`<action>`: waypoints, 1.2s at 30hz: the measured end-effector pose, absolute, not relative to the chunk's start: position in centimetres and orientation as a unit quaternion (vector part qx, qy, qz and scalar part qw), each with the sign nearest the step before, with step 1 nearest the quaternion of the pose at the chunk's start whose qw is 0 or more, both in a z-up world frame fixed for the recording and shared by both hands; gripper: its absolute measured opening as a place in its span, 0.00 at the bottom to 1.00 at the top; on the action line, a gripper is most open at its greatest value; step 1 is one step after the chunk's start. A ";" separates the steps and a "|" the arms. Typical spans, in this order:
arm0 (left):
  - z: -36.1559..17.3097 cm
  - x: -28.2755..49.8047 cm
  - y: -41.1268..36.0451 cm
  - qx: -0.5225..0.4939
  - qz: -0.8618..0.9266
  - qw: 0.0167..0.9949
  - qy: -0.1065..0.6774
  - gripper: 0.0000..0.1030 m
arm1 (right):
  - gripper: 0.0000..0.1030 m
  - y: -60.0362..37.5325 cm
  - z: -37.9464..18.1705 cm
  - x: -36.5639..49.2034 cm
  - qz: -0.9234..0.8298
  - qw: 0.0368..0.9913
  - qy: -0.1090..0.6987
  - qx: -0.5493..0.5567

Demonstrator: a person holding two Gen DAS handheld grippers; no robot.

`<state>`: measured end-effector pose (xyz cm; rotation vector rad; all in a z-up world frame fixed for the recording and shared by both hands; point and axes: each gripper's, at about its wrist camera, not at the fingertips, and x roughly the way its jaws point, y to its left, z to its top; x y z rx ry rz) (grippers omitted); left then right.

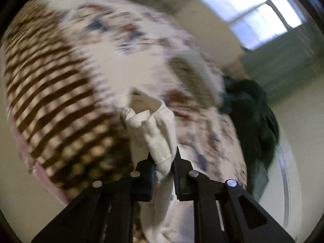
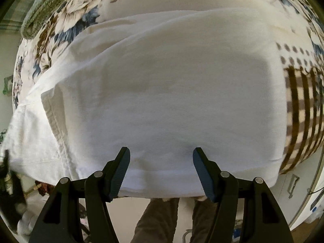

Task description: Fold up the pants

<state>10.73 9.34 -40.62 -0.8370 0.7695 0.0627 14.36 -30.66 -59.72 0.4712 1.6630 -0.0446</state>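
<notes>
Pants: white (image 2: 162,93), spread flat across my bed, filling most of the right wrist view; near edge lies along the bed's edge, hem band running between my right fingers.
Pants, gathered part: a bunched fold of the same white cloth (image 1: 156,133) stands up out of my left gripper, the rest trailing down below it.
My left gripper: (image 1: 164,162) jaws drawn together and clamped on that fold of the pants; cloth is pinched between the two black pads.
My right gripper: (image 2: 161,170) jaws standing well apart over the near edge of the pants, pointing steeply down; pads not pressing on the cloth, nothing held.
Bedcover: cream with blue and brown flowers (image 2: 66,20), under the pants; a brown checked panel (image 2: 303,111) shows to the right of the pants, and again, blurred, at the left of the left wrist view (image 1: 50,101).
Dark cloth: a dark green heap (image 1: 253,111) at the bed's far right edge in the left wrist view; blurred, kind cannot be told.
Window: bright, upper right (image 1: 253,10) of the left wrist view.
My legs: brown trousers (image 2: 160,220) below the bed's edge, between the right fingers.
</notes>
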 end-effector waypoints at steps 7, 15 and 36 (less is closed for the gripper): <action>-32.8 10.6 -2.6 -0.291 -0.111 0.877 0.366 0.11 | 0.65 -35.6 -57.3 12.7 -0.025 0.664 0.706 0.243; -35.5 10.3 -20.9 -0.161 -0.265 0.842 0.441 0.11 | 0.65 -45.9 -55.5 8.8 -0.083 0.672 0.680 0.282; -39.9 14.5 -21.2 -0.150 -0.207 0.764 0.593 0.93 | 0.96 -55.4 -57.7 11.8 -0.006 0.692 0.587 0.420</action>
